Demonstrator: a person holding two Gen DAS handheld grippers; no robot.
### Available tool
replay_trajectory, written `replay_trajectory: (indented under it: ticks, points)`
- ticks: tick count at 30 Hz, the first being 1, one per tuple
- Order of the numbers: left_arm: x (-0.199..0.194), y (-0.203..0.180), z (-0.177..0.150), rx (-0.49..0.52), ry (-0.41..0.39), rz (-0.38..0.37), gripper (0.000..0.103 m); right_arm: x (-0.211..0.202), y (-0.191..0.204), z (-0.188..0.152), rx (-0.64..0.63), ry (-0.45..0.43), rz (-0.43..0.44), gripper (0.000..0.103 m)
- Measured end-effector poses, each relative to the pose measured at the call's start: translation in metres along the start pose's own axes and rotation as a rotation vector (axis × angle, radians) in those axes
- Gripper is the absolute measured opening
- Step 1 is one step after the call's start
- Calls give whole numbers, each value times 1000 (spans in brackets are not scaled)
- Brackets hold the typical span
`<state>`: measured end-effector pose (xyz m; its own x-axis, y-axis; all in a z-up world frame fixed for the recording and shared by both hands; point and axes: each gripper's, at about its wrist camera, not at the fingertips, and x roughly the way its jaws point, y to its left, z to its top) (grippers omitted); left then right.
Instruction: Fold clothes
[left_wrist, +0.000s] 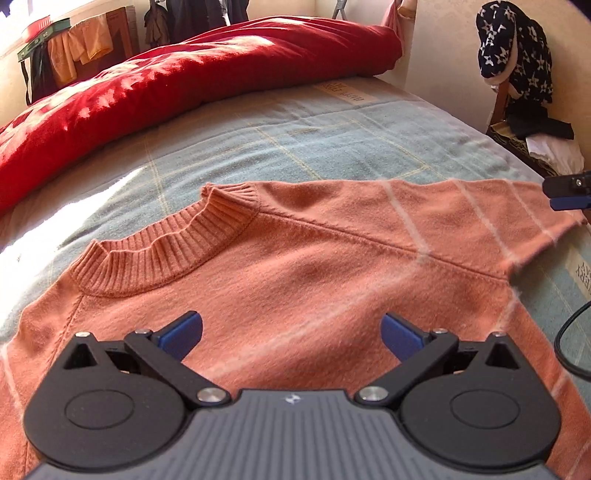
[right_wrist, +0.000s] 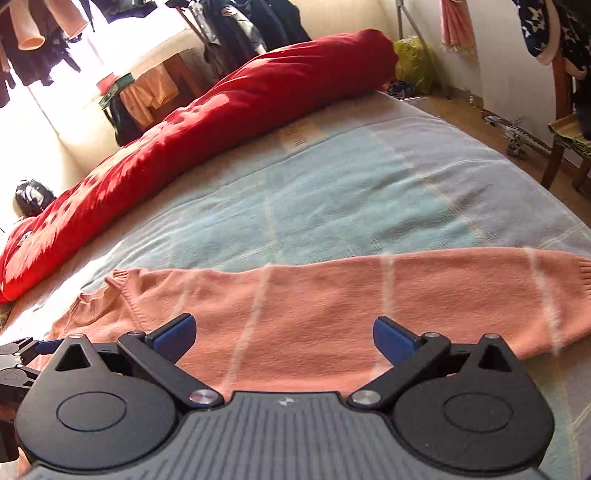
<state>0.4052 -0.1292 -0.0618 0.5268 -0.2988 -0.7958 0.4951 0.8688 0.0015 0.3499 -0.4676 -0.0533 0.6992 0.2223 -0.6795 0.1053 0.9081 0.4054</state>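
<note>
A salmon-orange knit sweater (left_wrist: 295, 273) with thin white stripes lies flat on the bed, its ribbed collar (left_wrist: 166, 243) toward the left and one sleeve (right_wrist: 424, 295) stretched out to the right. My left gripper (left_wrist: 291, 334) hovers open over the chest, below the collar, nothing between its blue pads. My right gripper (right_wrist: 284, 338) is open above the sleeve, also holding nothing. The right gripper's tip (left_wrist: 569, 192) shows at the right edge of the left wrist view, near the sleeve's end. Part of the left gripper (right_wrist: 22, 362) appears at the left edge of the right wrist view.
The bed has a pale blue checked blanket (left_wrist: 295, 144). A rolled red duvet (left_wrist: 184, 85) runs along its far side. A chair (left_wrist: 524, 129) draped with star-print cloth stands at the right. Clothes hang on a rack (right_wrist: 147, 92) near the bright window. A black cable (left_wrist: 569, 343) dangles at right.
</note>
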Motion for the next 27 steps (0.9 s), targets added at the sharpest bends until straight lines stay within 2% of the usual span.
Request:
replay_trajectory:
  ticks: [6,11,15,20,24,27]
  points:
    - [-32,47,-50,-58,21,-35,102,17,98,-7,-23,0,95,103]
    - [-44,85,-86,-192,59,-81,102,25,161,-10,-42,10,147,103]
    - [-66,124,-115,-300,42,-109,102,31,194,-20,-75,45,173,103]
    - [-97,186,-126,-386,-32,-36,102,45,227,-47,-90,128,188,103]
    - [-105,237,-129,-451,-85,24,102,63,251,-75,-77,188,191,103]
    - [-100,273,-146,-535,-58,38,102,76,270,-92,-79,220,200,103]
